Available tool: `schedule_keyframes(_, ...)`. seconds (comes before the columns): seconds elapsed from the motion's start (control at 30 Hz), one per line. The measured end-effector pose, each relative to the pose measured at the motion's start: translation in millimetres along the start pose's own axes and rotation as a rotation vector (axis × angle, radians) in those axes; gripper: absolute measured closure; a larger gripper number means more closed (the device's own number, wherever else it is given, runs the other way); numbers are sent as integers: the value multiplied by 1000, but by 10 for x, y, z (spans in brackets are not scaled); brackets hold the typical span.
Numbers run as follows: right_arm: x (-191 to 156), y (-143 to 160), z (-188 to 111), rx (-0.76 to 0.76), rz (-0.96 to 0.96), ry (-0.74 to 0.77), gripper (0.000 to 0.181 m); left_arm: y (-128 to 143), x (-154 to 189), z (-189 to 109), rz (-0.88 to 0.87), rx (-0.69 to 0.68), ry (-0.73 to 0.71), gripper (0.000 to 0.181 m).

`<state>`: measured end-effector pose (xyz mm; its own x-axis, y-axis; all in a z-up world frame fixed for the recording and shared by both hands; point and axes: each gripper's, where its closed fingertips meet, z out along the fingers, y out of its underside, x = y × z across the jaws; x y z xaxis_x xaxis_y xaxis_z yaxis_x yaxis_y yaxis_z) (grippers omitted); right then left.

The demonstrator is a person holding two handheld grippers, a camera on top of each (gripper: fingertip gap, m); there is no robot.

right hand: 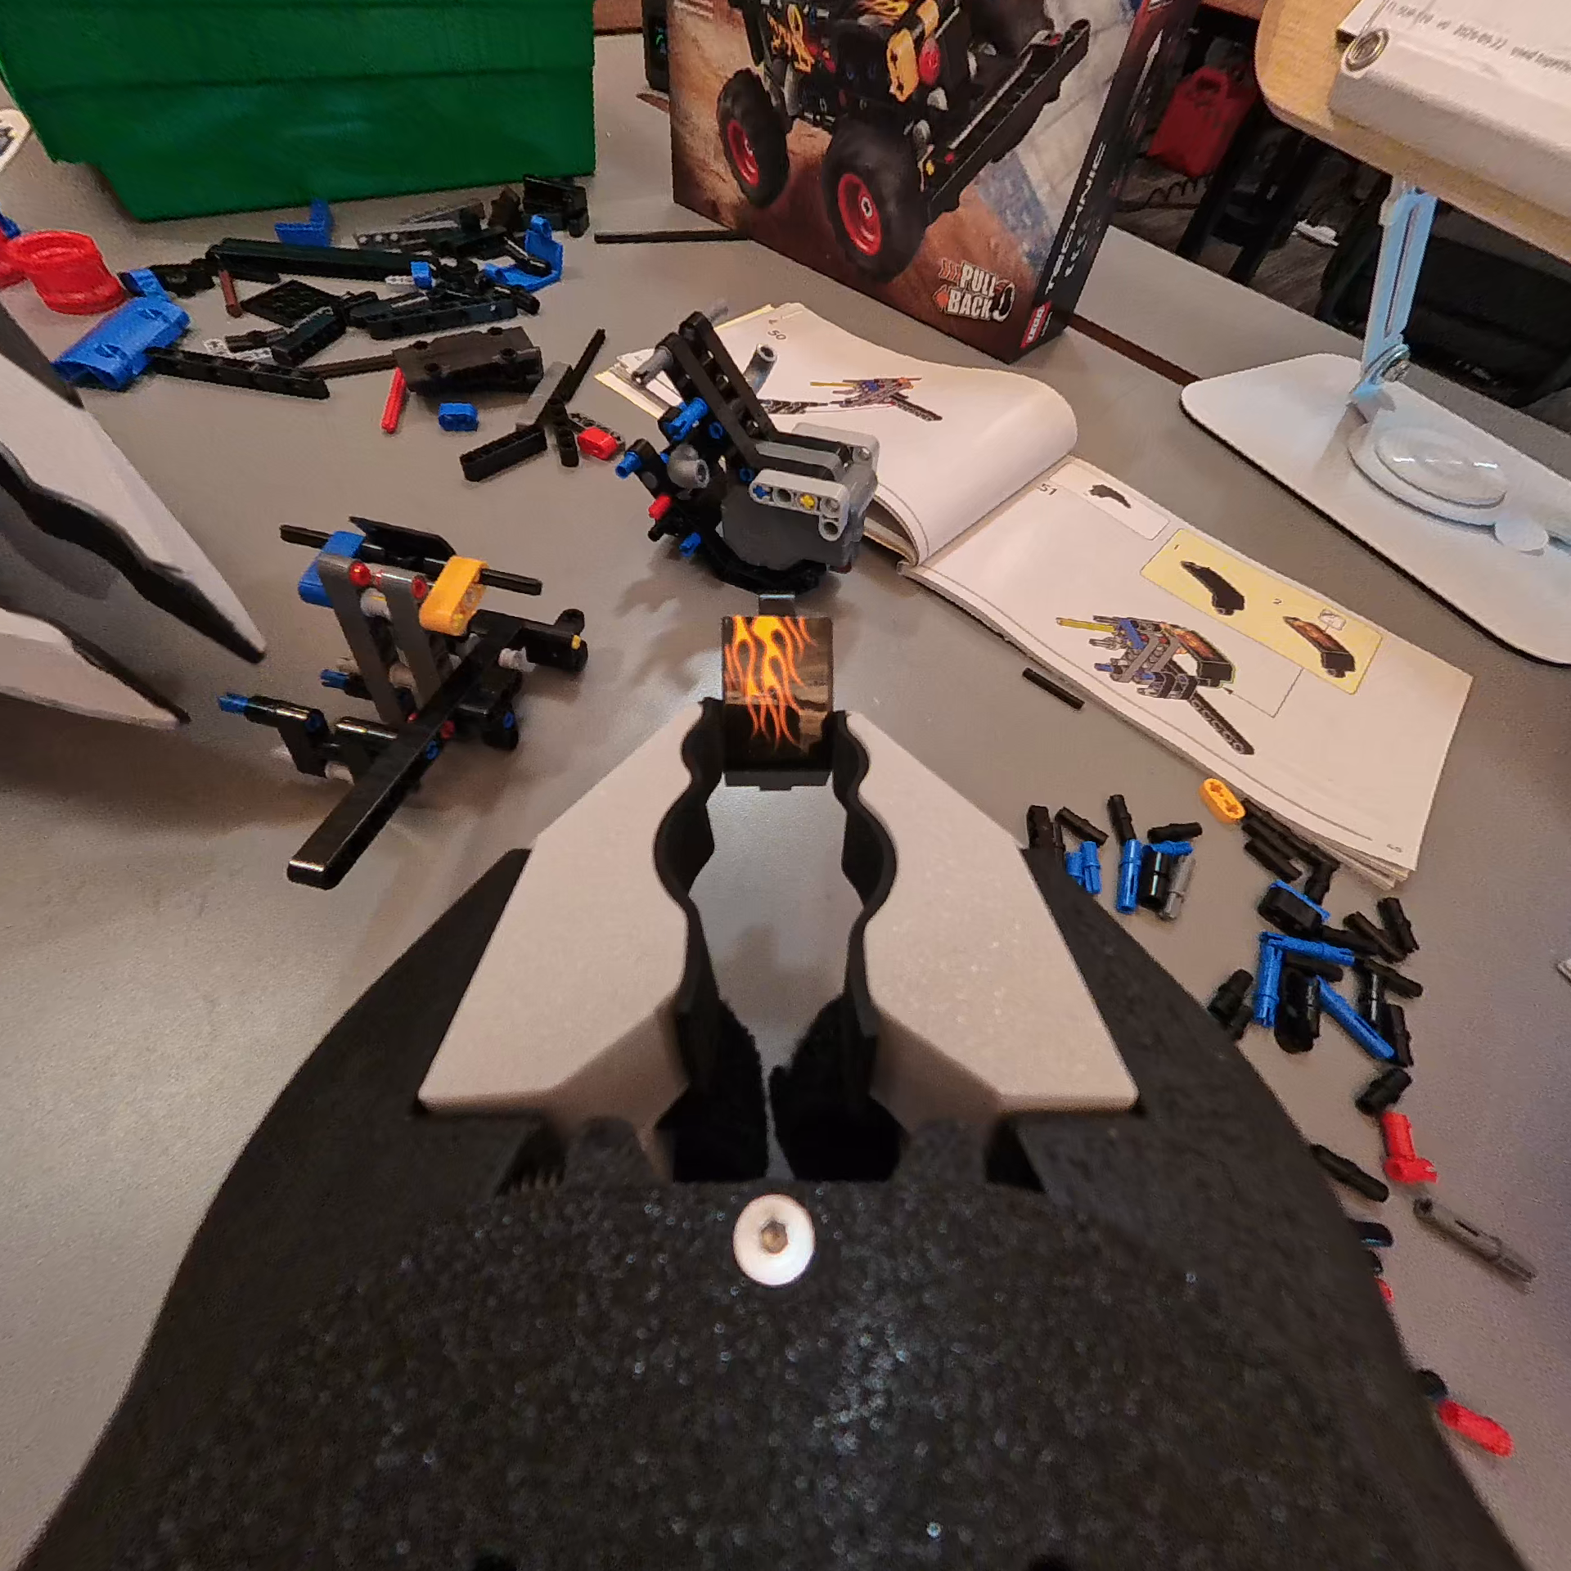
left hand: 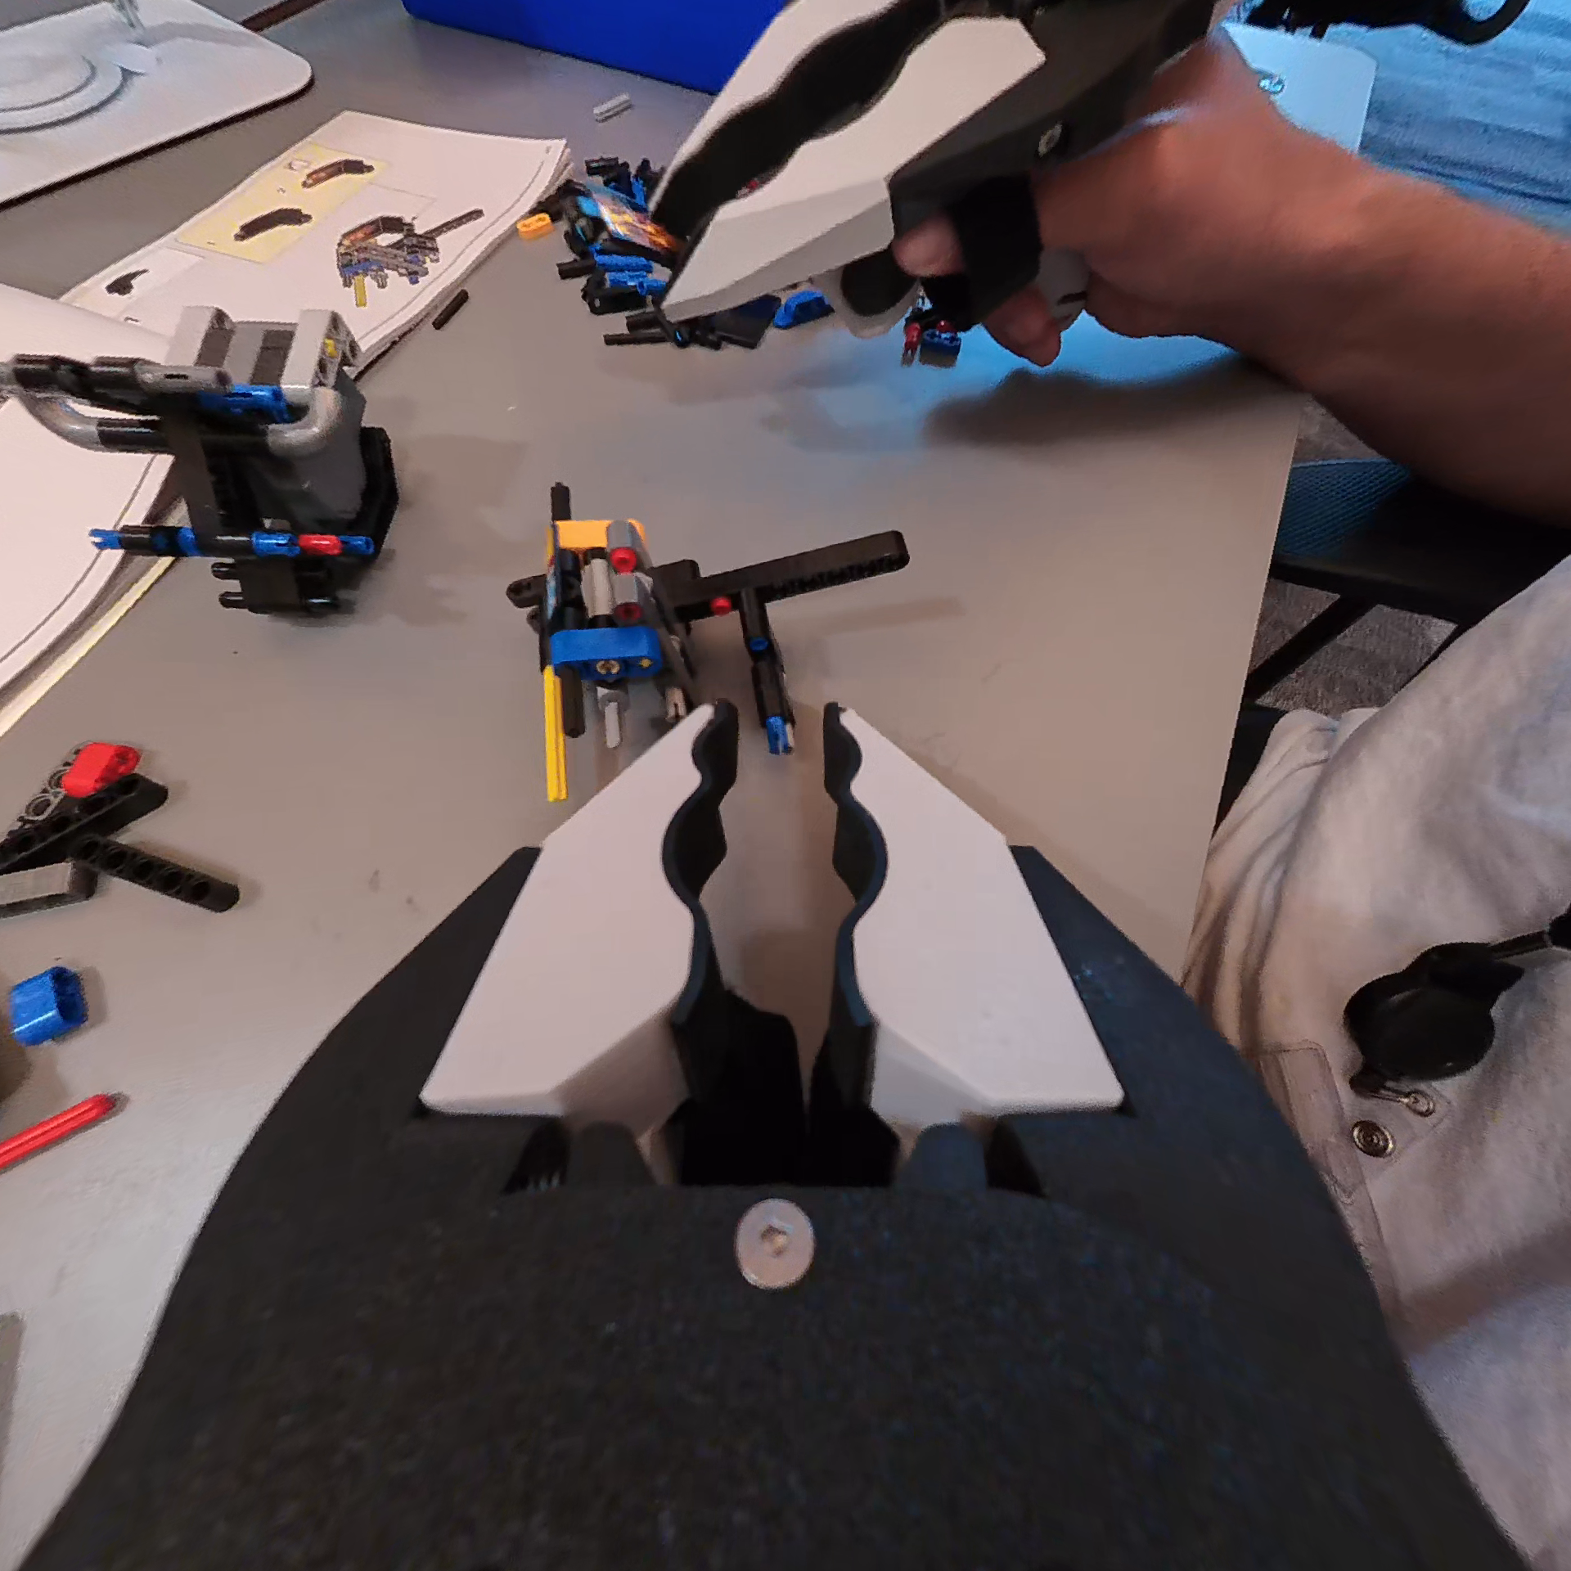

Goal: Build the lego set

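Note:
My right gripper (right hand: 774,723) is shut on a black panel with orange flames (right hand: 775,672), held above the grey table (right hand: 127,935). In the left wrist view this gripper (left hand: 680,280) hovers over a pile of small pins (left hand: 629,280). My left gripper (left hand: 775,714) is open, low over the table. Its tips flank the blue pin end (left hand: 778,733) of an arm of the small assembly (left hand: 612,612) with blue, orange and yellow parts and a long black beam. That assembly also shows in the right wrist view (right hand: 408,663). A second assembly with a grey block (left hand: 255,450) (right hand: 765,493) stands by the booklet.
The open instruction booklet (right hand: 1105,612), the set box (right hand: 893,153) and a green bin (right hand: 297,85) are at the back. Loose beams (right hand: 340,314) lie at the left, pins (right hand: 1309,961) at the right. A white stand (right hand: 1403,476) is far right. A person's arm (left hand: 1275,255) holds the right gripper. Some 15 cm of space lies between my two pairs of fingers.

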<state>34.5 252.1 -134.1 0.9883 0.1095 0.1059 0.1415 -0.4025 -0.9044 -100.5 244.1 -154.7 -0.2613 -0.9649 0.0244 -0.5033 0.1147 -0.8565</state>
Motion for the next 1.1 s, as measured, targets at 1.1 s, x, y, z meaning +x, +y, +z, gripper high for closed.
schedule_keyframes(1.1,-2,46,57,-35,12,-23,157,-185,-899,-475,-79,251,-212,161)
